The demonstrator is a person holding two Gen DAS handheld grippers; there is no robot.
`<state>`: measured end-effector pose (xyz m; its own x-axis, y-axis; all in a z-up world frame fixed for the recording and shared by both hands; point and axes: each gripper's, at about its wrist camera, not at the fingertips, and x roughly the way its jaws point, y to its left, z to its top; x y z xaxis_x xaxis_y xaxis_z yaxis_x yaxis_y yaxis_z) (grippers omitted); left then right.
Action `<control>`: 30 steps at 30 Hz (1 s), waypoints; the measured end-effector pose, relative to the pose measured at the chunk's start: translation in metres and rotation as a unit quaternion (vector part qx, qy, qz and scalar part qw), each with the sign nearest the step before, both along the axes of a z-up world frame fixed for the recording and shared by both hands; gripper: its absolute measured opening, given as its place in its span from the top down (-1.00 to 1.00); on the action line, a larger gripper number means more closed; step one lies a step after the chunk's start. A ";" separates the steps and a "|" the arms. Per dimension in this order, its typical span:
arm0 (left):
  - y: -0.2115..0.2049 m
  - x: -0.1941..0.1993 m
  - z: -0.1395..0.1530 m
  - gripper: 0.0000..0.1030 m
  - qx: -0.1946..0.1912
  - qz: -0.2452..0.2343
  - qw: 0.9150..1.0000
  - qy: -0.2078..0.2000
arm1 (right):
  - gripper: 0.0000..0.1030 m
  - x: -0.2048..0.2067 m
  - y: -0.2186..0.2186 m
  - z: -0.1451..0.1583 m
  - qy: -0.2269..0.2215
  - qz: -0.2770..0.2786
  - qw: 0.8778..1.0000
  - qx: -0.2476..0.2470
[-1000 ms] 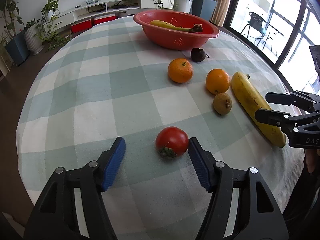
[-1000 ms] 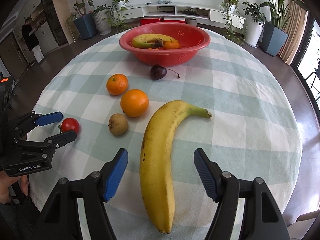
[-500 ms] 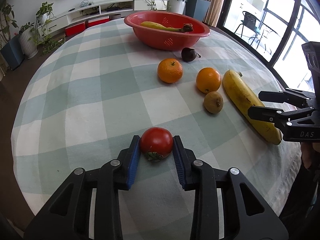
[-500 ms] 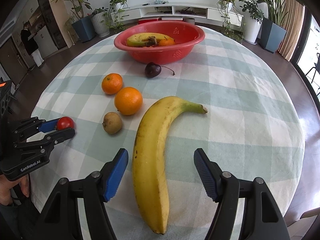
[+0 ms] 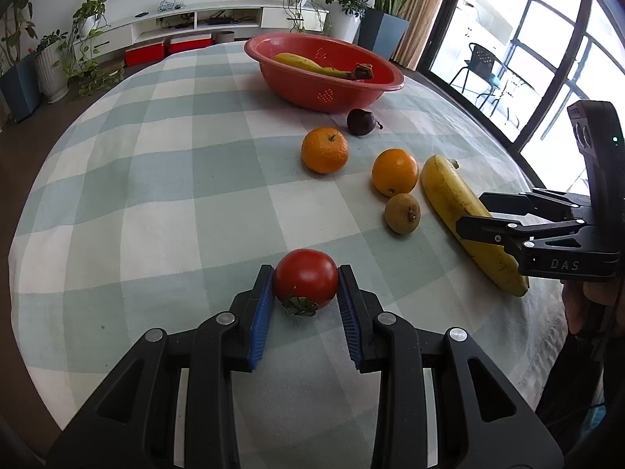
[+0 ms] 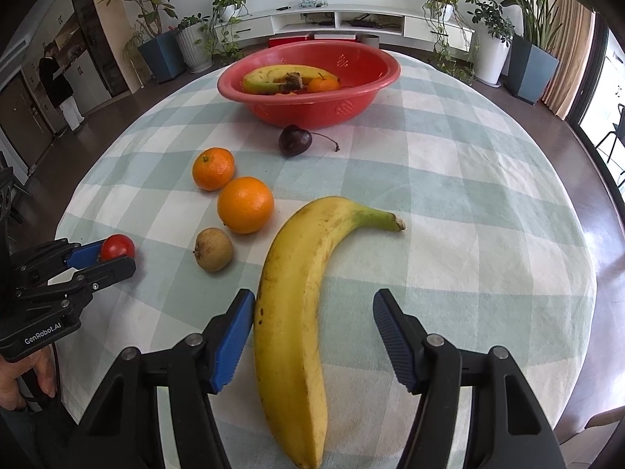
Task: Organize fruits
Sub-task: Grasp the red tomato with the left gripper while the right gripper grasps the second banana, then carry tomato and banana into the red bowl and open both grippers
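My left gripper (image 5: 305, 273) is shut on a red tomato (image 5: 306, 279) that rests on the checked cloth near the table's front edge; the right wrist view shows the same grip on the tomato (image 6: 117, 245) at the far left. My right gripper (image 6: 314, 299) straddles the near half of a large yellow banana (image 6: 297, 293), and its jaws are closing. Its left pad (image 6: 234, 336) is at the banana's side, while the right pad stands well apart. A red bowl (image 6: 375, 78) at the far side holds a banana and a small orange.
Between the bowl and the grippers lie a mandarin (image 6: 213, 168), an orange (image 6: 245, 204), a brown kiwi-like fruit (image 6: 213, 249) and a dark stemmed cherry (image 6: 295, 140). The round table's cloth (image 6: 488, 215) drops off at the edges. Potted plants and a low shelf stand beyond.
The left jaws closed from wide open onto the tomato and stay on it. The right jaws have narrowed a little around the banana.
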<state>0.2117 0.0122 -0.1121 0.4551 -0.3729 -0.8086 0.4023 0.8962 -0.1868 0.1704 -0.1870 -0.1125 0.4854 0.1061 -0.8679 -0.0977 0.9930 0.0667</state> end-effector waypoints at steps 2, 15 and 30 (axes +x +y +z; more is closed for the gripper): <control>0.000 -0.001 0.000 0.42 0.000 -0.001 1.000 0.000 | -0.20 0.003 0.003 -0.002 0.006 0.004 1.000 -0.004; 0.000 -0.003 -0.001 0.41 -0.007 -0.007 1.000 0.002 | 0.15 0.021 0.019 -0.011 0.032 0.020 0.999 -0.040; 0.000 -0.006 0.001 0.42 -0.015 -0.011 1.000 -0.006 | 0.33 0.005 0.009 -0.004 0.025 0.024 0.999 0.001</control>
<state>0.2059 0.0118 -0.1110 0.4556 -0.4067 -0.7918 0.4241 0.8813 -0.2086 0.1757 -0.1775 -0.1166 0.4365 0.1297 -0.8903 -0.1422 0.9871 0.0741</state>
